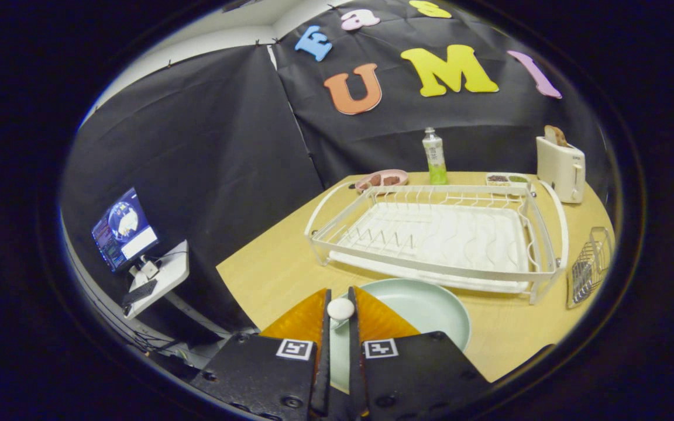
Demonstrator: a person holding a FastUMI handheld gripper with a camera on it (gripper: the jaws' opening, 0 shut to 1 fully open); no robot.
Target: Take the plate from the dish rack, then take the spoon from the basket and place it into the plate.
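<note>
The spoon (340,309) is white, and its round end sits between the two fingers of the gripper (340,310). Both fingers press on it, so the gripper is closed on the spoon. Right under the spoon and the fingers lies the plate (430,304). It is pale green and lies flat on the table (267,269), on the near side.

Just past the plate stands the dish rack (436,234). It is white with thin wires and a tray below. To the right of the rack, near the table's edge, stands a wire basket (590,268).

Farther back, behind the rack, is a pink dish (381,179) with brown bits on it. Next to it stands a bottle (434,156) with green drink at the bottom. To the right of the bottle is a small tray (508,179) with food in it. At the far right is a white toaster (560,168) with bread sticking out of the top.

The table is light wood. Black cloth (196,146) hangs behind it and to the left. Down on the left, off the table, a small screen (123,228) glows on a white stand (158,279)
</note>
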